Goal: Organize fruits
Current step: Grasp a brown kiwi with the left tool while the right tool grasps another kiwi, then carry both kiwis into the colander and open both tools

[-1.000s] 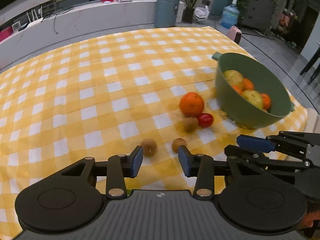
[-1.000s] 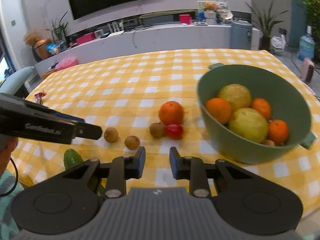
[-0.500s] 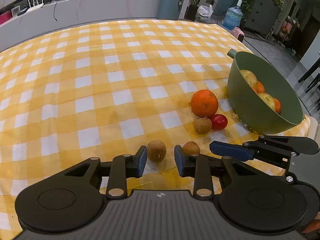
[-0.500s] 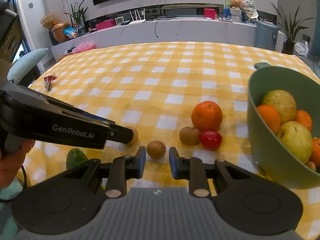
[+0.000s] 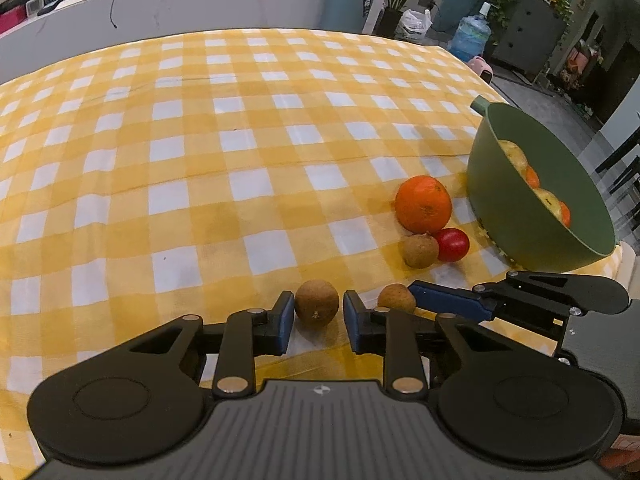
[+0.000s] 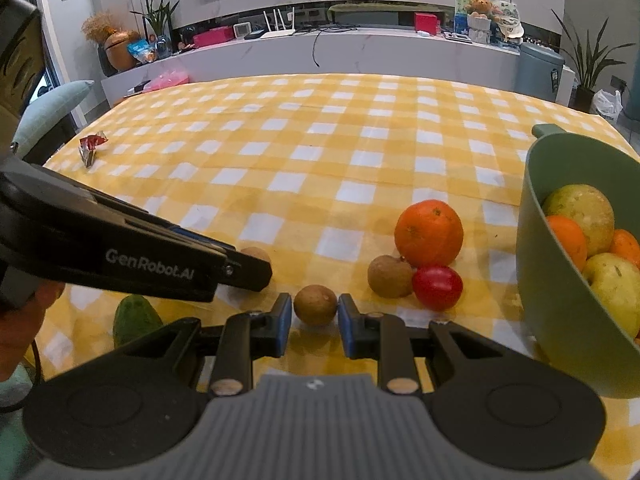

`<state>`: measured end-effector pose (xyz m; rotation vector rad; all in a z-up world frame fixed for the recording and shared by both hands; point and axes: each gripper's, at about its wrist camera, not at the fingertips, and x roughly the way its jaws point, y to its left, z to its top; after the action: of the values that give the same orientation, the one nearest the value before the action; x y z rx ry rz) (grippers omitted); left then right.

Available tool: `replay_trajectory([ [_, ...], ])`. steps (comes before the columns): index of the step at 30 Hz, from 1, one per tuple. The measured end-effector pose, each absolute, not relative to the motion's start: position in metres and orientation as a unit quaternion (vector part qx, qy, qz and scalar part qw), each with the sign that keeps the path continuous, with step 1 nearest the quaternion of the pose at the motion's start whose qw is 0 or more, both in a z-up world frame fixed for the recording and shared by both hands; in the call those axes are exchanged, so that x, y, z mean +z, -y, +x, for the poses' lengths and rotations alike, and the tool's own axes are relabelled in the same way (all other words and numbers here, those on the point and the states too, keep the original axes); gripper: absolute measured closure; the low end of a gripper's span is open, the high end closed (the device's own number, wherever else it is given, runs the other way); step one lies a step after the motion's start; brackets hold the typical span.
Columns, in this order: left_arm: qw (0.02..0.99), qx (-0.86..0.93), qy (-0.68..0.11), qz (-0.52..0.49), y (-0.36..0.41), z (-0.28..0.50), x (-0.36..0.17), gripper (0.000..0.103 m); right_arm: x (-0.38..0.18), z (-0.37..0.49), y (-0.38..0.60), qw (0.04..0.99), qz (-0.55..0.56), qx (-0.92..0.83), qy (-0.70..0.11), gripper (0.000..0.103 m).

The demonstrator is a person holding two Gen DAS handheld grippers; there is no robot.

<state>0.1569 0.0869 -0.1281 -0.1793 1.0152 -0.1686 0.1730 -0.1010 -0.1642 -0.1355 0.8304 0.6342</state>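
My left gripper (image 5: 316, 312) is open, its blue pads on either side of a small brown fruit (image 5: 317, 307) on the checked cloth. My right gripper (image 6: 311, 314) is open around a second brown fruit (image 6: 315, 305), which also shows in the left wrist view (image 5: 396, 299). An orange (image 6: 429, 233), a third brown fruit (image 6: 389, 276) and a red fruit (image 6: 437, 287) lie together beside the green bowl (image 6: 560, 304), which holds several oranges and yellow-green fruits. The left gripper's finger (image 6: 224, 268) crosses the right wrist view.
A green cucumber-like vegetable (image 6: 134, 320) lies at the near left table edge. A crumpled red wrapper (image 6: 91, 148) lies at the far left. The bowl (image 5: 528, 216) stands near the table's right edge. A counter with clutter runs behind the table.
Both grippers have moved forward and down, so each brown fruit now sits between a pair of pads. The fruits and bowl have not moved.
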Motion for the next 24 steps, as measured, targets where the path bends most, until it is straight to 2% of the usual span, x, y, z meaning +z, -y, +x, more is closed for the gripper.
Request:
replay_trajectory([
  [11,0.866,-0.078,-0.483,-0.105,-0.089,0.154,-0.126,0.076,-0.16,0.17,0.103,0.867,-0.065,0.304,-0.39,0.083],
  [24,0.882,-0.117,-0.442,-0.116,-0.059,0.14,-0.067,0.076,-0.103,0.142,0.156,0.881,-0.062,0.315,-0.348,0.084],
])
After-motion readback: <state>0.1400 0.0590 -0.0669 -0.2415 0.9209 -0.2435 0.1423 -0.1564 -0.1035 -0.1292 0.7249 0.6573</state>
